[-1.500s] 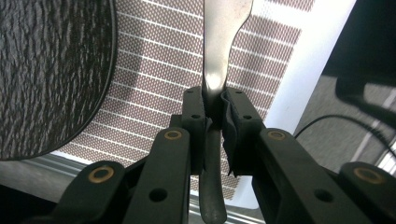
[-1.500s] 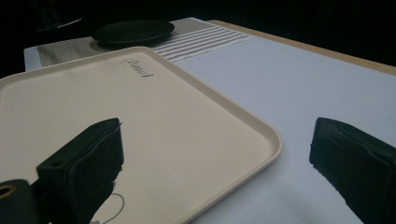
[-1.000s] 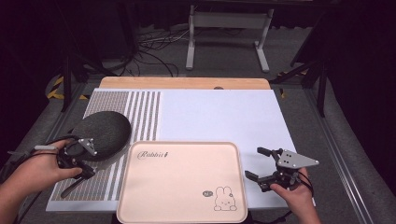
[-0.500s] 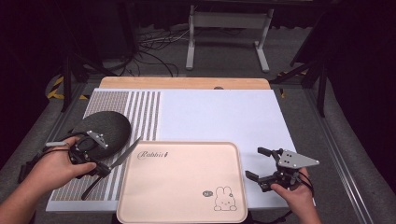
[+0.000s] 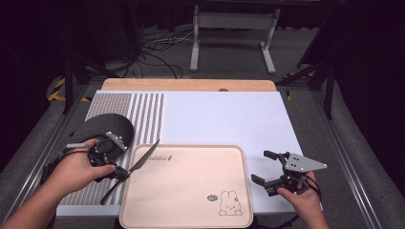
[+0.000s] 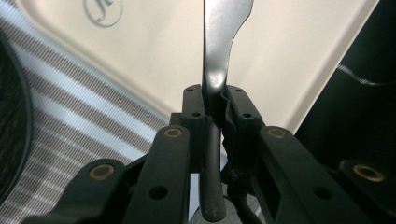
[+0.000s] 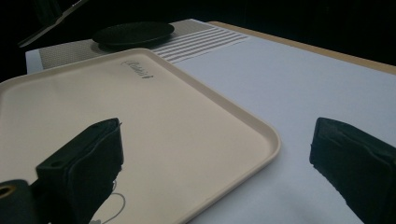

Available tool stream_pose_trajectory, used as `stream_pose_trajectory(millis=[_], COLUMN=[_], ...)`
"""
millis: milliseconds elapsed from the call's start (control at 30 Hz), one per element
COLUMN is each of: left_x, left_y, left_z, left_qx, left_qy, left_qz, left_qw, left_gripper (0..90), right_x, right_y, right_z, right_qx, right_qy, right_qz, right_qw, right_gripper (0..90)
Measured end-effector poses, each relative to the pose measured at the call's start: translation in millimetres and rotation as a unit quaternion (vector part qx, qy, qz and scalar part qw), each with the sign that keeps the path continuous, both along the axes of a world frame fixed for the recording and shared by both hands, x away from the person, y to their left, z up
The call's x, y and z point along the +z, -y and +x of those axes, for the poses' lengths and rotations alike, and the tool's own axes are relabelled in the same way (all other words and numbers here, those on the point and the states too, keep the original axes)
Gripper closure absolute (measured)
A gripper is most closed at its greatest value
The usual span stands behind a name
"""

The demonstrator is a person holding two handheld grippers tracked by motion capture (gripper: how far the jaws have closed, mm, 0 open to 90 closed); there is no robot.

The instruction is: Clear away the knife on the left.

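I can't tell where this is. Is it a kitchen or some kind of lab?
Probably a lab or test room set up like a dinner table. A tray, dark plate and knife sit on a table, but cables and a metal stand fill the dark floor behind.

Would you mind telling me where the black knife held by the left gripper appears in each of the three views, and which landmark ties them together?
High view: the knife lies lower left, slanting across the tray's left rim, clamped in the left gripper.
Left gripper view: centre, its blade rising from between the shut jaws over the tray.
Right gripper view: top left corner, a dim slanted blade, hard to confirm.
Shared landmark: the beige tray, with the black plate on the striped mat beside it.
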State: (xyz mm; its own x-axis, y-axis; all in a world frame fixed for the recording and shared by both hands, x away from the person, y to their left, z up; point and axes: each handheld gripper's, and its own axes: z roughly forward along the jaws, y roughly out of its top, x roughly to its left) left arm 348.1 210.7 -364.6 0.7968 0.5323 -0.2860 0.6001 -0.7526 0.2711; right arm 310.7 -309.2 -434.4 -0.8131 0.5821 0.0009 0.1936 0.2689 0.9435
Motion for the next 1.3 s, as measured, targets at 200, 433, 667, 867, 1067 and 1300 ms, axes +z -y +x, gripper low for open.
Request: stream_pose_trajectory(millis=[200,433,667,867,1067,1300], left_x=[-5.7,-15.4,-31.4,-40.3,-49.5,-56.7], left_y=[15.9,29.4,35.1,38.4,41.1,41.2], left_z=[2.0,3.6,6.5,6.9,6.9,7.4], left_qx=[-0.004,-0.006,0.009,0.011,0.013,0.017], left_qy=[-0.006,-0.015,-0.033,-0.039,-0.046,-0.049], left_qz=[-0.014,-0.020,-0.024,-0.025,-0.026,-0.027], left_qw=[0.9999,0.9997,0.9991,0.9989,0.9985,0.9983], left_gripper=[80.1,80.1,80.1,80.1,80.1,80.1], right_x=[0.0,-0.8,-1.1,-1.3,-1.8,-1.9], right_y=[1.1,1.5,1.5,1.7,1.5,1.6], right_z=[-0.2,-0.3,-0.4,-0.4,-0.4,-0.6], right_qx=[0.000,0.000,0.000,0.000,0.001,0.001], right_qy=[-0.001,-0.001,-0.001,-0.001,-0.002,-0.002], right_qz=[0.000,0.001,0.001,0.000,0.000,-0.001], right_qw=[1.0000,1.0000,1.0000,1.0000,1.0000,1.0000], right_gripper=[3.7,3.6,3.5,3.5,3.5,3.4])
